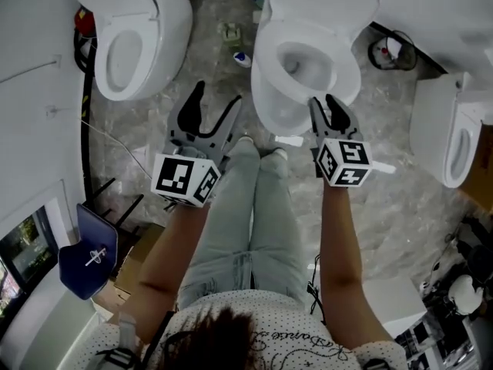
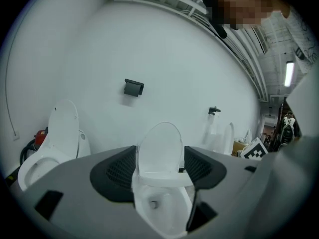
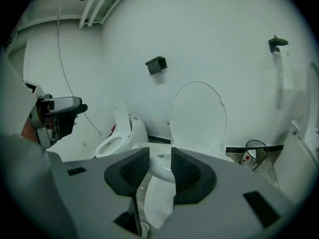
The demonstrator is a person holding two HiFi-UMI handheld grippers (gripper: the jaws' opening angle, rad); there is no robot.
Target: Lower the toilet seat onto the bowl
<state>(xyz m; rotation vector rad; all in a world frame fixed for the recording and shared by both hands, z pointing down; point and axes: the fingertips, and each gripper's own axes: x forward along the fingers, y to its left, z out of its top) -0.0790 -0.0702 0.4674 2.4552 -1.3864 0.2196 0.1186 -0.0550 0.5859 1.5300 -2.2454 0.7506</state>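
The white toilet bowl (image 1: 269, 72) stands in front of me, its rim bare. Its seat and lid (image 3: 198, 116) stand upright together against the wall, and they also show as an upright oval, the raised seat (image 2: 159, 146), in the left gripper view. My right gripper (image 1: 327, 112) hovers over the bowl's front edge. Its jaws are partly apart with nothing held, and only the bowl beyond shows in the gap. My left gripper (image 1: 212, 114) is wide open to the left of the bowl, over the floor, and it points at the toilet.
A second toilet (image 1: 127, 45) stands at the left and a third (image 1: 454, 137) at the right. A wire bin (image 1: 389, 52) sits by the wall and a small bottle (image 1: 243, 58) lies on the floor. The person's legs (image 1: 254, 206) are just before the bowl.
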